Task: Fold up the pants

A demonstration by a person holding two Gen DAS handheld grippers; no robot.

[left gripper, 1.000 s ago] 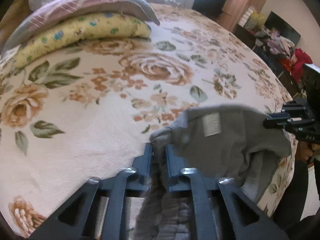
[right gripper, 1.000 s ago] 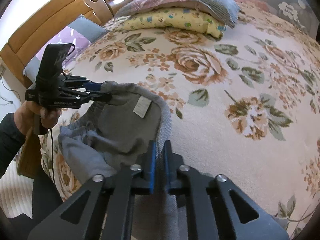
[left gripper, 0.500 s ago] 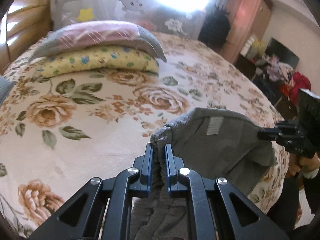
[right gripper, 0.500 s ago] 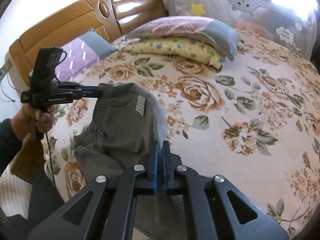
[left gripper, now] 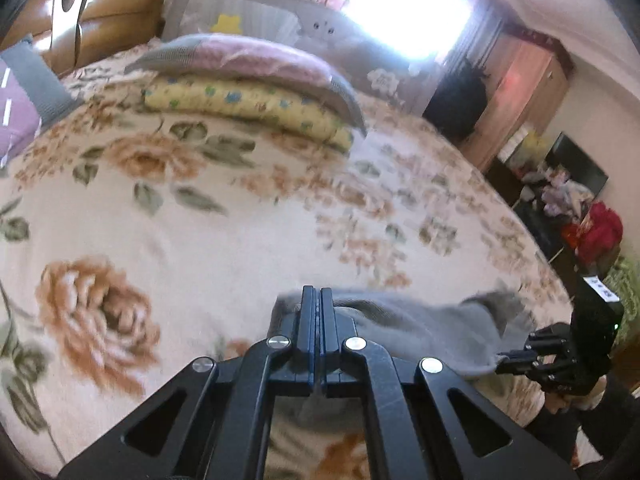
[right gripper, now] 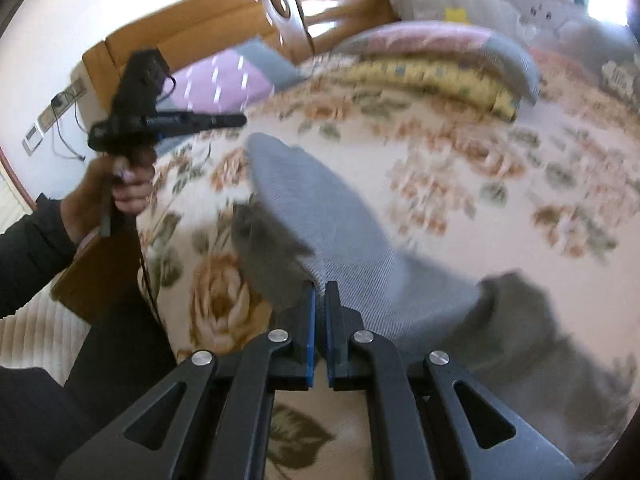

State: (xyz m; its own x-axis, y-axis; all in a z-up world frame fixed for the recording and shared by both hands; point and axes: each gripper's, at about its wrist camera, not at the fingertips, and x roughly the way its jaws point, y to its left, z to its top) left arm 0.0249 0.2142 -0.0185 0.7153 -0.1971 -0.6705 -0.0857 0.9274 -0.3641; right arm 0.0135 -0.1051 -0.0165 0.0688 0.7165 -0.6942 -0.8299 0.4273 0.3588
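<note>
— Both grippers, how do they stand?
— My right gripper (right gripper: 320, 290) pinches the grey pants (right gripper: 340, 240), jaws narrow. My left gripper (left gripper: 316, 292) has just closed fully (cloth inside or not, I cannot tell).
— And the pants?
— Stretched over the flowered bedspread (right gripper: 480, 200), near its edge.

The pants (right gripper: 320, 216) are grey knitted cloth, matt, with a fine ribbed weave on the outer face. The bed cover (left gripper: 208, 240) is a soft, fleecy cloth printed with roses, matt and slightly napped. The headboard (right gripper: 224, 12) is varnished wood, glossy with bright glints. Both grippers, left gripper (left gripper: 316, 312) and right gripper (right gripper: 320, 308), are matt black plastic with shiny metal screw heads; the right one has blue pads inside its jaws. The pillows (left gripper: 248, 80) are printed cloth.
</note>
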